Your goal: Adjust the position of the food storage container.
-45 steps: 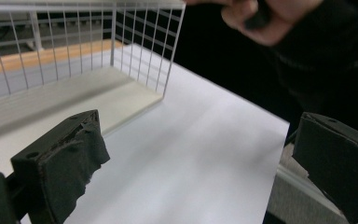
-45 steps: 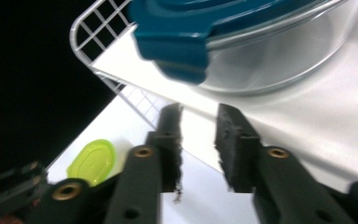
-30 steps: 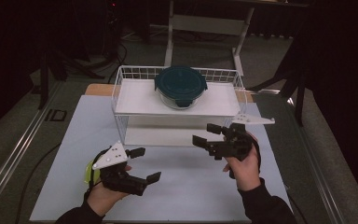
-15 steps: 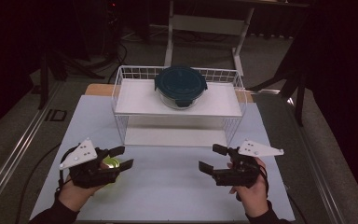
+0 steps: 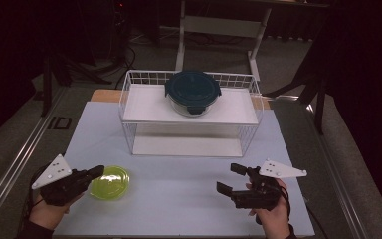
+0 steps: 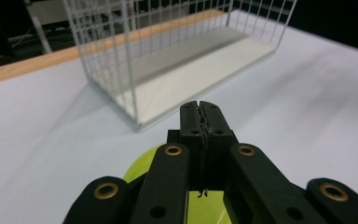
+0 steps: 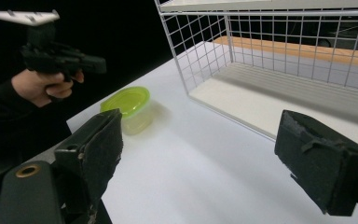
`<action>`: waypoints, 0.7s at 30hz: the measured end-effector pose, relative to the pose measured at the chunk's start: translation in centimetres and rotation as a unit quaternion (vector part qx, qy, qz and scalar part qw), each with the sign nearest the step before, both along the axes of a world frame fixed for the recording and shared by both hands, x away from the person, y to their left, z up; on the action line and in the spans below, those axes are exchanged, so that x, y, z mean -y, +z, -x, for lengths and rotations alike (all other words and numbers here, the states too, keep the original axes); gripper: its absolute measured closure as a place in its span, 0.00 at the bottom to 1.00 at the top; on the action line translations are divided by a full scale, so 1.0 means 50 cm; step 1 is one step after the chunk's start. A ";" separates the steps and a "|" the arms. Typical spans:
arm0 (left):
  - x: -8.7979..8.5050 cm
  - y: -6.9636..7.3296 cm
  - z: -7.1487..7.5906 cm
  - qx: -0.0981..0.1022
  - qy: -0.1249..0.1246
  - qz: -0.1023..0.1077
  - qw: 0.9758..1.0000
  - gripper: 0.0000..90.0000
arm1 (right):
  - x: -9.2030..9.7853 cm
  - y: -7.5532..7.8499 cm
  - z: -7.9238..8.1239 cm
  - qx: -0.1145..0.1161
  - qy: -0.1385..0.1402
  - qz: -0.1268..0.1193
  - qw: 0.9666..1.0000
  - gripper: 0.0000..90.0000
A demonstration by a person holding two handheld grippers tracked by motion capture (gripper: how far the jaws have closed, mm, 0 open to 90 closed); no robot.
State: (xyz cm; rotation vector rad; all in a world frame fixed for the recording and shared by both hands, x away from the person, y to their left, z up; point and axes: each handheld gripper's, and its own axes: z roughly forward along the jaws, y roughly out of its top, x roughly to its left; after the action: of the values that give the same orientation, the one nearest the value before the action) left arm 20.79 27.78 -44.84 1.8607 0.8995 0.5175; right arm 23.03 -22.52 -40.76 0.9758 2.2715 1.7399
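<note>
Jaws on the left gripper (image 6: 200,112) have just been closing and now meet pad to pad with nothing between them, poised above the near edge of the green lidded tub (image 5: 110,182). Over on the other side, the right gripper (image 5: 235,178) stands with its jaws wide apart and empty, well clear of the tub and aimed roughly across the table (image 5: 179,199) toward it.

The tub sits on the white tabletop near the person's left hand (image 5: 47,211), in front of the wire rack (image 5: 129,99) and off its left end. A larger glass container with a dark lid (image 5: 193,92) rests on the rack's upper shelf.

From the high view the left tips look to hang just over the tub's rim, though I can't swear whether they touch the lid, since the gripper body hides that spot in its own view.

If the tub is to be lifted, I'd say closed jaws won't manage it. Better to open them, drop one pad outside the wall and one over the lid edge, then squeeze gently, as thin plastic will likely flex or skid. The right gripper could steady the far side. Keep the tub level going toward the rack, and mind the wire front on the way in.
</note>
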 end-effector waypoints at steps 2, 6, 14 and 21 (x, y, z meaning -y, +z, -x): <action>-0.014 -0.016 0.000 -0.006 0.008 -0.007 1.000 0.99 | 0.001 -0.003 0.001 -0.001 0.000 -0.002 1.000 0.16; -0.041 -0.042 0.000 -0.015 0.022 -0.022 0.999 0.99 | 0.002 -0.007 0.001 -0.004 0.000 -0.002 1.000 0.16; -0.089 -0.099 0.002 -0.054 0.040 -0.042 0.997 0.99 | 0.003 -0.010 0.001 -0.007 0.000 -0.003 1.000 0.16; -0.098 -0.128 -0.005 -0.067 0.032 -0.035 0.997 0.99 | 0.002 -0.011 0.001 -0.010 0.001 -0.004 1.000 0.16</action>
State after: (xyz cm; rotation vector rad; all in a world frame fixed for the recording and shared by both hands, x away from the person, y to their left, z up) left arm 21.05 32.69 -51.24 1.9535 1.0448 0.4721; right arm 22.99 -22.62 -41.31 0.9974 2.2813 1.7498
